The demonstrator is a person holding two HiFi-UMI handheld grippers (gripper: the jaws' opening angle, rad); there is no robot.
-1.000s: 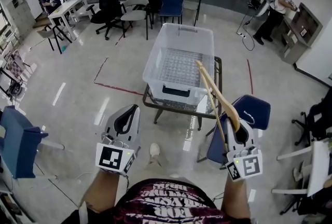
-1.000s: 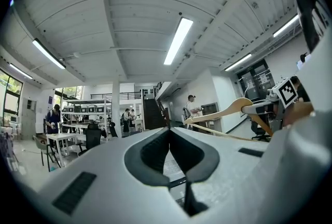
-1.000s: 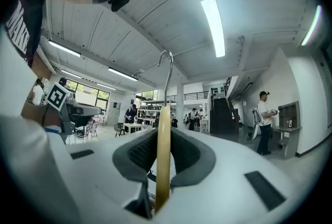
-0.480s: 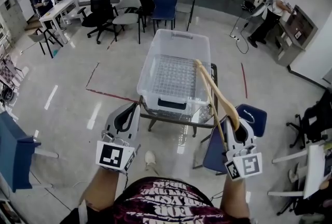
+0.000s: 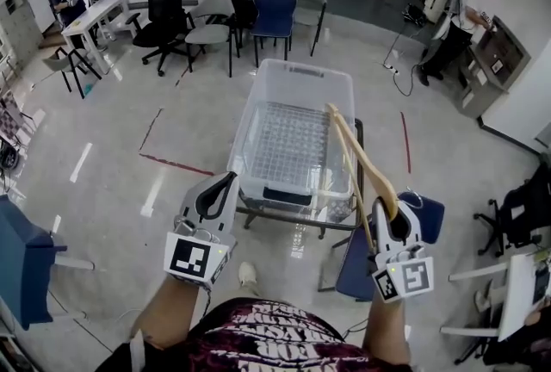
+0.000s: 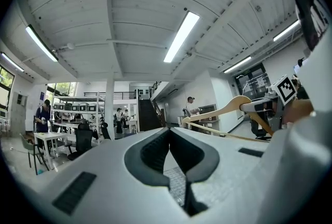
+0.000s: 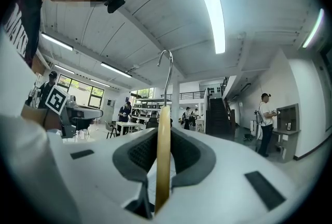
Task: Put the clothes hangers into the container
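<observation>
One wooden hanger (image 5: 362,159) is in play, and none looks to be in the container (image 5: 251,116) yet. The clear bin looks empty to me, just a grid pattern showing through the bottom. There's a pale streak near the front wall that I can't make out. So I'd call this early: first hanger carried up, drop not done.

Right gripper (image 5: 385,208) has its jaws clamped on the hanger's wooden body. In the right gripper view the wood stands edge-on between the pads with the metal hook (image 7: 166,70) sticking out above. From the head view, the far end of the hanger reaches over the bin's right rim, the rest is outside it, up in the air.

Left gripper (image 5: 225,182) is closed, tips together, nothing in it, hanging just in front of the bin's near left corner.

Around it: the bin sits on a small metal-frame table (image 5: 361,133), and a blue chair (image 5: 357,263) is right under the right gripper. Further back there's a row of office chairs (image 5: 275,4) and a person (image 5: 469,17) at the far right. Nothing blocks the way into the bin, though the chair is close to the table.
</observation>
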